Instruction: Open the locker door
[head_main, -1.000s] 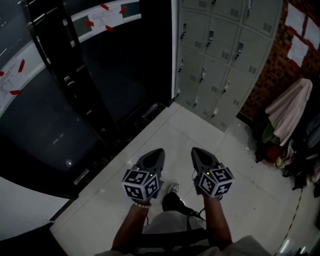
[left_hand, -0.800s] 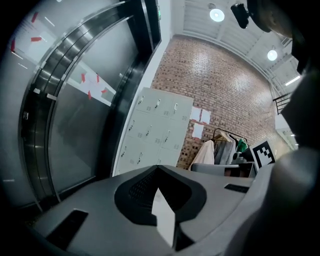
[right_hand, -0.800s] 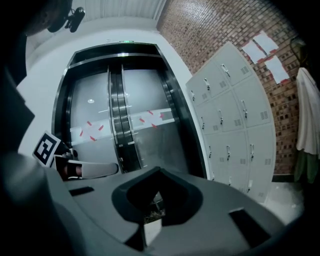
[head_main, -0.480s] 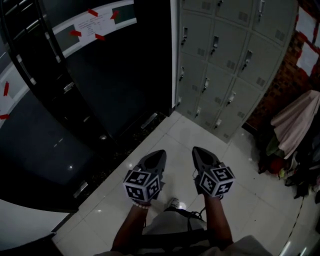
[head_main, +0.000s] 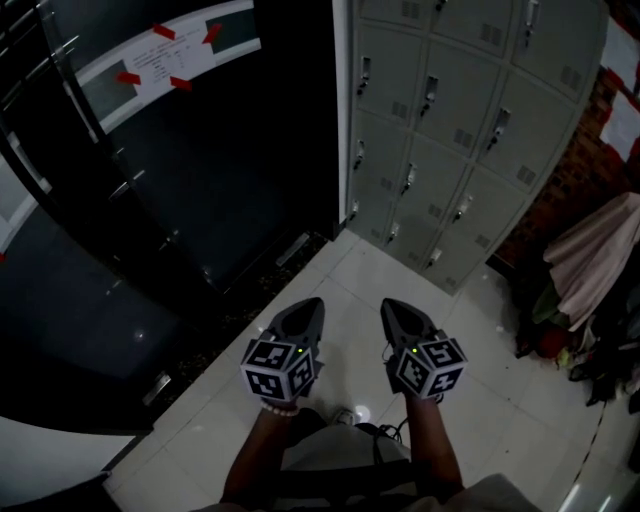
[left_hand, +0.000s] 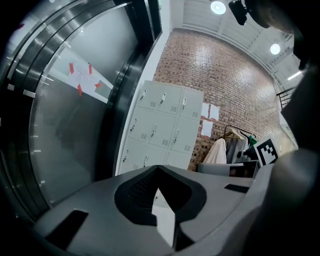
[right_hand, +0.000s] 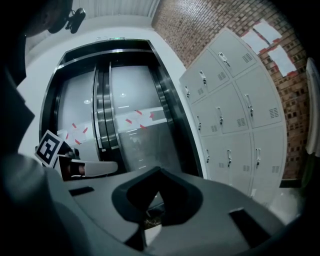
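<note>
A bank of grey lockers (head_main: 450, 130) stands ahead and to the right, all its doors closed, each with a small handle. The lockers also show in the left gripper view (left_hand: 165, 125) and the right gripper view (right_hand: 235, 110). My left gripper (head_main: 310, 303) and right gripper (head_main: 392, 305) are held side by side over the white tiled floor, pointing toward the lockers and well short of them. Both grippers are shut with nothing between the tips, as the left gripper (left_hand: 159, 168) and right gripper (right_hand: 160, 170) show in their own views.
Dark glass doors (head_main: 150, 200) with red tape marks fill the left side. A brick wall (head_main: 590, 170) with pinned papers stands right of the lockers. Clothes (head_main: 590, 250) hang there above a heap of things on the floor. A person's feet show below the grippers.
The head view has swung slightly, so the lockers sit a little larger and more central. Both grippers keep the same side-by-side pose, still shut.
</note>
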